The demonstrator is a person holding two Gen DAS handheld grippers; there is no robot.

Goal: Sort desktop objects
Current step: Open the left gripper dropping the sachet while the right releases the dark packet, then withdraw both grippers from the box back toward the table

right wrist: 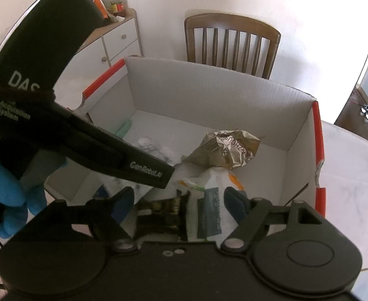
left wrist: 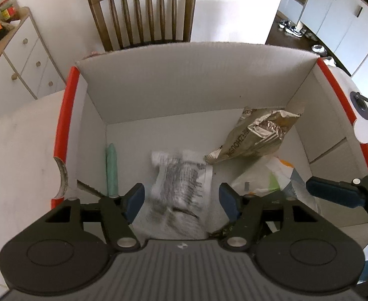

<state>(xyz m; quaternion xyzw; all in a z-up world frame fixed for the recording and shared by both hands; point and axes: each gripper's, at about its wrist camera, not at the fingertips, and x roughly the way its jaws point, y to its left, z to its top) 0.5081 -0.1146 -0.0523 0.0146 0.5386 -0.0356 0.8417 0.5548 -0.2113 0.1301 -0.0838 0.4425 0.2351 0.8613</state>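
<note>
Both over the open white box, red-edged, standing on the desk, pointing steeply down into it. Left gripper: jaws apart, nothing pressed by the blue pads; just beyond and below the fingertips, a blurred printed paper slip, seemingly loose in the gap rather than held. Right gripper: jaws wide, no pad pressing; directly ahead between the fingers, a white and green plastic pouch and beside it a dark patterned wrapper, whether touching the fingers hard to tell. Further out from both grippers, toward the far wall of the box, a crumpled gold foil bag; off to the left of the left gripper, against the box's side wall, a pale green stick-like item. All of it probably very light, thin and floppy: paper and film likely to crumple, fold or slide under a pad rather than resist. Foil bag slick and springy, best pinched at a folded ridge or the torn top edge, not across a flat face. Pouch best taken at its sealed edge. Paper slip hard to lift flat off the box floor; a raised crease or curled corner the surest hold. Green stick apparently stiffer, best gripped across its middle.
</note>
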